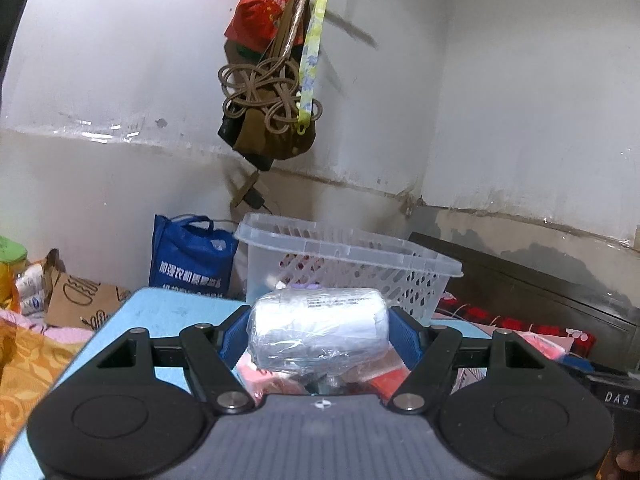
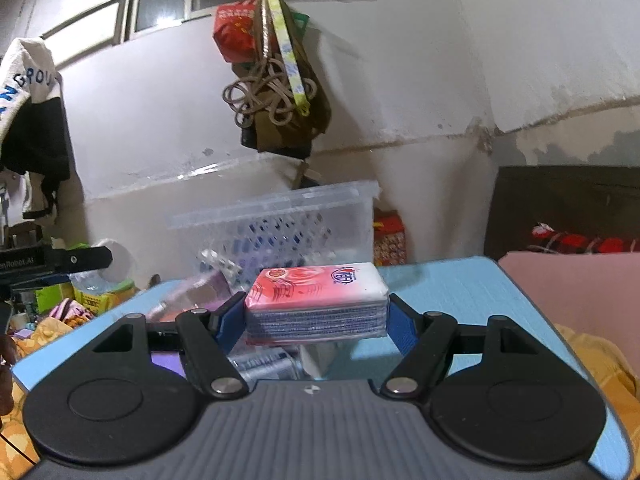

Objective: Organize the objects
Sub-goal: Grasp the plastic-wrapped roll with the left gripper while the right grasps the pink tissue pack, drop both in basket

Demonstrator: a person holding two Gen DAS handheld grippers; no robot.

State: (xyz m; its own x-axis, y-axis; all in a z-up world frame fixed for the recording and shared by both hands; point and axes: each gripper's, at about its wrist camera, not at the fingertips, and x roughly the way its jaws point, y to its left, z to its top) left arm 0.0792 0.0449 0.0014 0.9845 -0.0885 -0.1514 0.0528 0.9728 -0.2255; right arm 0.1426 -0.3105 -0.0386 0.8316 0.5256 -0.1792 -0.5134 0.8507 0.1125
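Note:
My left gripper (image 1: 318, 330) is shut on a white roll wrapped in clear plastic (image 1: 318, 328) and holds it above the light blue table (image 1: 160, 312). Red and pink packets (image 1: 264, 380) lie under it. My right gripper (image 2: 316, 314) is shut on a pink and white tissue pack (image 2: 316, 300) and holds it above the same table (image 2: 460, 292). A clear slotted plastic basket (image 1: 352, 268) stands behind both on the table's far side; it also shows in the right wrist view (image 2: 280, 224). The left gripper's arm (image 2: 56, 260) shows at the far left of the right wrist view.
A blue shopping bag (image 1: 188, 256) and a brown paper bag (image 1: 80, 300) sit left of the basket. Bags and a knotted rope (image 1: 268, 92) hang on the wall above. Loose packets (image 2: 208, 292) lie on the table. Orange bedding (image 1: 24, 360) lies at the left, a dark headboard (image 1: 520, 280) at the right.

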